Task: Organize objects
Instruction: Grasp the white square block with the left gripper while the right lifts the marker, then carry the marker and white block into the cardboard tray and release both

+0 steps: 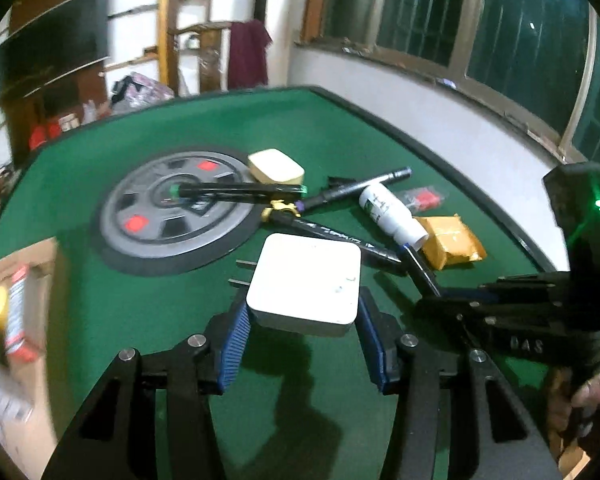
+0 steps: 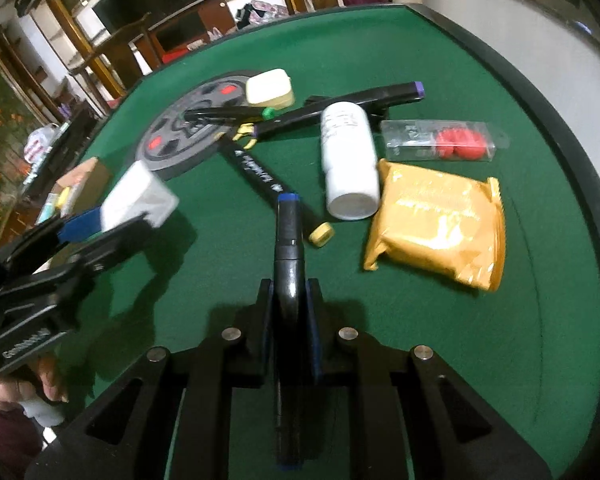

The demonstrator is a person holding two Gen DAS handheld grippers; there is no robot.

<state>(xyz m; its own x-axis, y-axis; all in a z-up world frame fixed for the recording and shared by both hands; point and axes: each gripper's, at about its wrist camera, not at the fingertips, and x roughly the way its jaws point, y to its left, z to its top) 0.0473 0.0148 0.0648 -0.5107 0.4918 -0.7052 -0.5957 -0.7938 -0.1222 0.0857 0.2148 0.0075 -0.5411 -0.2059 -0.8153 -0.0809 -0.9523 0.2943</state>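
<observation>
a white charger block is clamped between the left gripper pads, lifted above the green table; a blue-capped marker is gripped by the right gripper, bottle at one o'clock.

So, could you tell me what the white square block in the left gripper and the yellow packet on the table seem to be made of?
White square block: probably hard plastic, smooth matte, with rounded edges and two metal prongs, so likely a plug adapter. Yellow packet: looks like thin plastic film, glossy, with creases and crimped end seams.
</observation>
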